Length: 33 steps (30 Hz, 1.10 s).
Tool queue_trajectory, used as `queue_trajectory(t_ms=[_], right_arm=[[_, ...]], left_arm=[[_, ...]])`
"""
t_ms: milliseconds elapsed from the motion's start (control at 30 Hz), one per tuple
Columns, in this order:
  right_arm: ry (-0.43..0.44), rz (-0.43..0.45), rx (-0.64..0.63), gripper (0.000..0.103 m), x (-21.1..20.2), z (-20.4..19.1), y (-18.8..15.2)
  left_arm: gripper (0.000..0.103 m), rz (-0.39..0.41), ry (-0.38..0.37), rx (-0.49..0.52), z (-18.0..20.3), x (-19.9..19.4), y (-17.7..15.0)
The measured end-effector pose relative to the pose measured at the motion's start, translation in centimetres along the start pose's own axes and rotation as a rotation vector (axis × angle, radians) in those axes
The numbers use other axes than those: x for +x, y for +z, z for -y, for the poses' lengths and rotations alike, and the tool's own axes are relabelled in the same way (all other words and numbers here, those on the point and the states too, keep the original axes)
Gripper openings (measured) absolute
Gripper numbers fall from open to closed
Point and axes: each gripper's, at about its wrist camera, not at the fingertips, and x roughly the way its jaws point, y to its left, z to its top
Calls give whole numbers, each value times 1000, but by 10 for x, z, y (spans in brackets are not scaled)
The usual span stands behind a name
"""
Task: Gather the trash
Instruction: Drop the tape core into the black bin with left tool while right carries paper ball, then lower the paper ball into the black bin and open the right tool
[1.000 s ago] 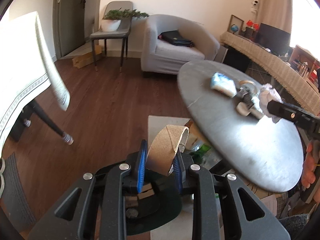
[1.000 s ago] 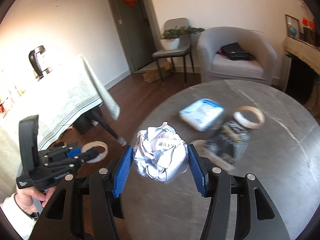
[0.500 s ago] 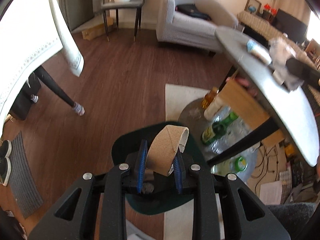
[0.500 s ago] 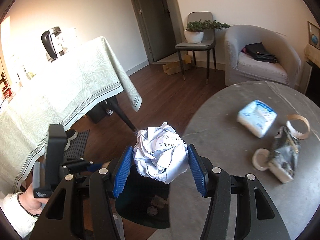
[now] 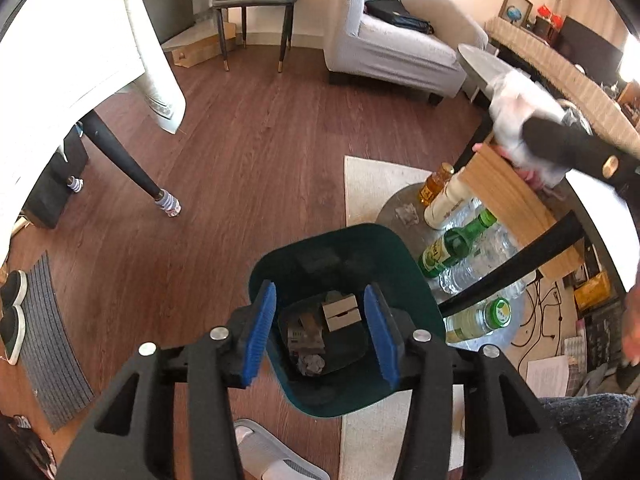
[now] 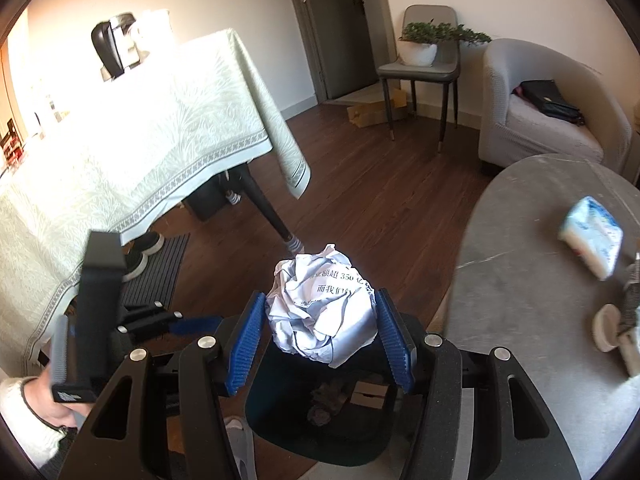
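Crumpled paper ball [image 6: 324, 304] is clamped in the right claw [image 6: 320, 336] above the green bin [image 5: 416, 280]; left claw [image 5: 320, 332] is opening, nothing between its pads, over the bin.

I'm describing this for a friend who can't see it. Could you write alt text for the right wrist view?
A crumpled ball of white printed paper is clamped between the blue pads of the right gripper, above an open dark green trash bin that already holds scraps. To the right is a round grey stone table; on the left, a hand holds the left gripper.
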Motion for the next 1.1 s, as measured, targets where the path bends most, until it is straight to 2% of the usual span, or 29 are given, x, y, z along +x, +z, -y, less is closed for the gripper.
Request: queue_trajectory(t_ms=[300, 467, 733, 900, 1100], right_arm=[[3, -60, -20, 56, 29, -15, -6], [5, -92, -31, 56, 44, -22, -10], [-11, -186, -58, 56, 72, -27, -21], [-47, -260, -81, 57, 85, -24, -37], [-85, -305, -107, 61, 85, -21, -51]], left_arm=[[47, 72, 4, -37, -16, -27, 6], [34, 118, 0, -57, -24, -43, 10], [24, 195, -25, -47, -19, -71, 15], [24, 249, -53, -42, -14, -91, 19], [24, 275, -82, -47, -9, -104, 25]])
